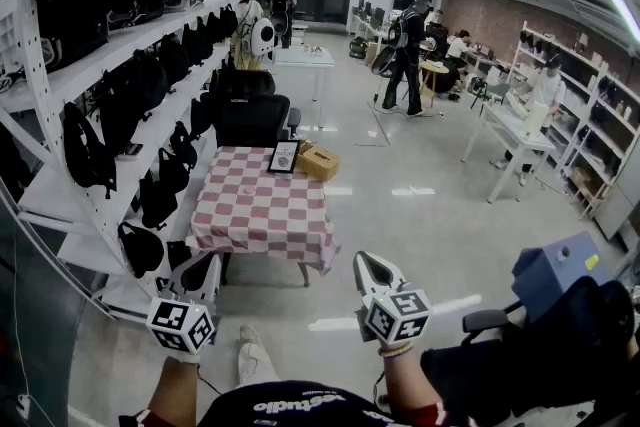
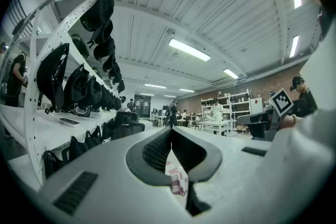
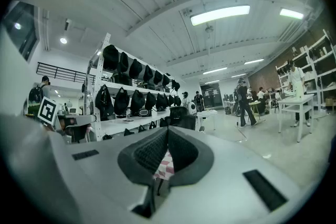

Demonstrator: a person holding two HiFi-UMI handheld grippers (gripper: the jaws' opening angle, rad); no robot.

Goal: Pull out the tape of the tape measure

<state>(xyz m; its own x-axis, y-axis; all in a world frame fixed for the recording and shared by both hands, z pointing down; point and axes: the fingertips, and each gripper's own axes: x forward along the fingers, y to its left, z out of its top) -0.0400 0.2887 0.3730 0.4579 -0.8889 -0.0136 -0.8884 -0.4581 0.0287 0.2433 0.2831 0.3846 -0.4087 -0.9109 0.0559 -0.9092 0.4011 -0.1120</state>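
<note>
Approaching is the step in hand, by my judgement: the person is standing well apart from the checkered-cloth table [image 1: 262, 215] and is holding both tools level, pointing toward it. The left gripper [image 1: 200, 267] is clenched, its jaws meeting with nothing between them, and the right gripper [image 1: 370, 265] is likewise closed and empty; only the cloth is showing through the gaps behind the tips. No view is showing the tape measure; it is either too small to pick out or hidden. The next move is calling for walking up to the table and finding it before opening a jaw. A cardboard box [image 1: 318, 162] is sitting at the far corner of the table beside a dark framed panel [image 1: 284, 156]; its contents are not showing from here.
</note>
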